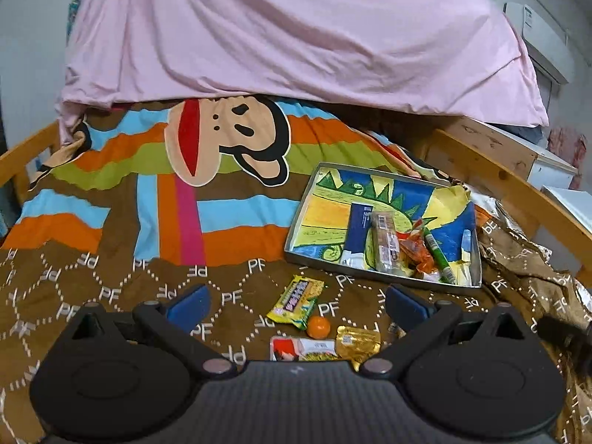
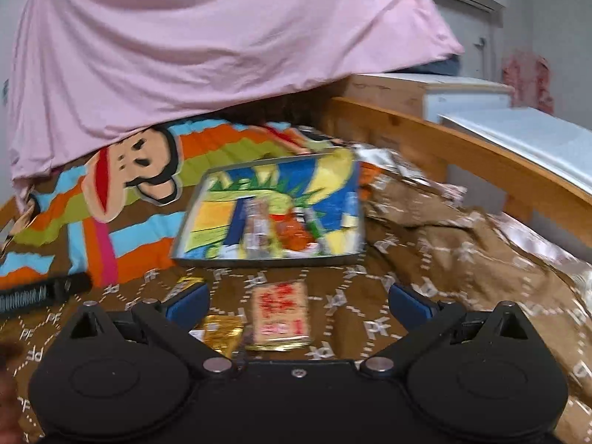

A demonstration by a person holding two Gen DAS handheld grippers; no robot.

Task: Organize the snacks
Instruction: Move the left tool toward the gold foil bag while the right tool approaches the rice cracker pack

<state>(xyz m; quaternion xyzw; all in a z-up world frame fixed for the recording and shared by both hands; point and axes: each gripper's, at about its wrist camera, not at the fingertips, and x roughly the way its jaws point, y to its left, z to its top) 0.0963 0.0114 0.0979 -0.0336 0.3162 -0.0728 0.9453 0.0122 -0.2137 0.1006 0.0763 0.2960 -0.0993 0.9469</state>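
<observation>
A metal tray with a dinosaur picture lies on the bed and holds several snacks: a dark blue packet, a clear-wrapped bar, an orange wrapper and a green stick. Loose on the blanket lie a yellow-green packet, a small orange ball, a gold packet and a red-white packet. My left gripper is open above them. My right gripper is open over a tan packet with red print; the tray is blurred ahead.
A brown patterned blanket with a monkey face covers the bed. A pink sheet hangs behind. A wooden bed rail runs along the right, with white furniture beyond. The left gripper's spring shows at the left of the right wrist view.
</observation>
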